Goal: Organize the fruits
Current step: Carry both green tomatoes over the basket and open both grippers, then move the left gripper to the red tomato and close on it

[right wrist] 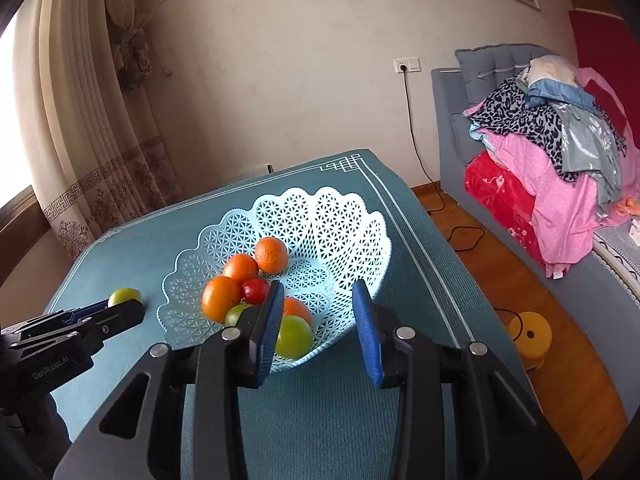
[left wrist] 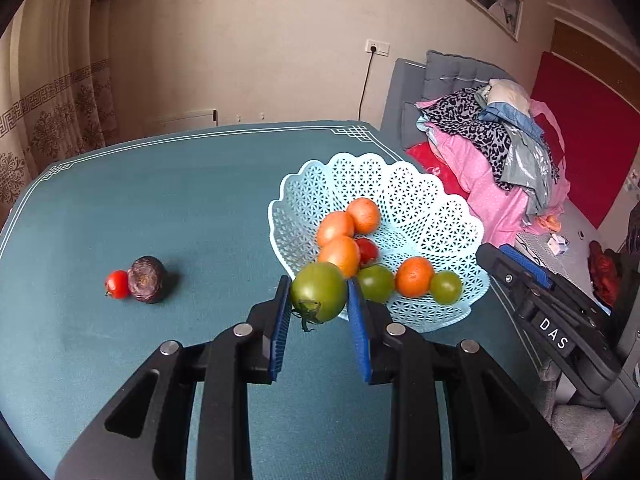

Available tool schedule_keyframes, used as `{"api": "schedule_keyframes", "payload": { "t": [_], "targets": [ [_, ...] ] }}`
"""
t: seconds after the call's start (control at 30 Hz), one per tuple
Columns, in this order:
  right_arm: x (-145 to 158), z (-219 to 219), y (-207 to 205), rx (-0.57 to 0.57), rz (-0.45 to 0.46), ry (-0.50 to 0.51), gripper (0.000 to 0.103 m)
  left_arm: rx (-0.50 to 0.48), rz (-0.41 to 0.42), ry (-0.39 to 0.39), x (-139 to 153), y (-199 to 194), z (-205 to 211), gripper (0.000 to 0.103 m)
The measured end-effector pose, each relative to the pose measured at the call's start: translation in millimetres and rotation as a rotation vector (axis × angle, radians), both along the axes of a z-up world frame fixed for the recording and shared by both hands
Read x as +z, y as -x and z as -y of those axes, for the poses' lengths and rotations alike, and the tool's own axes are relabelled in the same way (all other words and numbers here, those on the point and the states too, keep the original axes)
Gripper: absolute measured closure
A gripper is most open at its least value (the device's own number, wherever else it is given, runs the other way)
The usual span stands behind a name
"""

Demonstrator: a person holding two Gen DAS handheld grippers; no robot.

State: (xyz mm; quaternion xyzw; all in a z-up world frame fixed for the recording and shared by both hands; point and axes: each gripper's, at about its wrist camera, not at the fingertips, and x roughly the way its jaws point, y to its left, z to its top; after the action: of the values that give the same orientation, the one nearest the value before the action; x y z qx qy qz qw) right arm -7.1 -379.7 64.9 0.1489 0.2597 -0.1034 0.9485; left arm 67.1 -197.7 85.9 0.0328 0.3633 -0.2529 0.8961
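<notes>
My left gripper point(left wrist: 318, 285) is shut on a green tomato point(left wrist: 319, 292), held above the table just in front of the pale blue lattice basket point(left wrist: 400, 168). In the basket lie several oranges point(left wrist: 414, 276), a small red tomato point(left wrist: 367, 250) and two green tomatoes point(left wrist: 375, 282). On the cloth to the left sit a red tomato point(left wrist: 117, 284) and a dark wrinkled fruit point(left wrist: 147, 279), touching each other. My right gripper point(right wrist: 318, 292) hovers over the near rim of the basket point(right wrist: 340, 196), its jaws apart with nothing between them. The right wrist view shows the left gripper point(right wrist: 120, 308) with the green tomato point(right wrist: 124, 296).
A teal cloth point(left wrist: 180, 200) with a white border covers the table. Beyond its right edge stand a grey sofa point(right wrist: 452, 120) piled with clothes point(right wrist: 560, 168), a yellow stool point(right wrist: 530, 334) on the wooden floor, and a cable. Curtains point(right wrist: 100, 140) hang at the back left.
</notes>
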Motion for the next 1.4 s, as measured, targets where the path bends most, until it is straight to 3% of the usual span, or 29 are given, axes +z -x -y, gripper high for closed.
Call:
{"api": "schedule_keyframes", "payload": {
  "t": [0.33, 0.43, 0.53, 0.77, 1.07, 1.4],
  "targets": [
    [-5.6, 10.0, 7.3, -0.041, -0.002, -0.020, 0.067, -0.058, 0.005, 0.010, 2.9, 3.2, 34.0, 0.071],
    [-6.2, 4.6, 4.0, -0.027, -0.013, -0.006, 0.067, -0.040, 0.022, 0.028, 5.7, 5.4, 28.1, 0.047],
    [-3.4, -2.9, 3.6, -0.022, -0.007, 0.003, 0.067, -0.011, 0.041, 0.014, 7.6, 5.6, 19.9, 0.044],
    [1.4, -29.6, -1.6, 0.013, -0.013, 0.028, 0.067, 0.089, 0.093, -0.002, 10.1, 3.0, -18.8, 0.033],
    [9.8, -84.8, -14.8, 0.100, -0.020, 0.066, 0.066, 0.218, 0.116, -0.049, 2.2, -7.1, -84.0, 0.031],
    [0.5, -161.0, -30.4, 0.277, -0.049, 0.093, 0.060, 0.364, 0.031, -0.102, -29.0, -43.6, -153.0, 0.031]
  ]
}}
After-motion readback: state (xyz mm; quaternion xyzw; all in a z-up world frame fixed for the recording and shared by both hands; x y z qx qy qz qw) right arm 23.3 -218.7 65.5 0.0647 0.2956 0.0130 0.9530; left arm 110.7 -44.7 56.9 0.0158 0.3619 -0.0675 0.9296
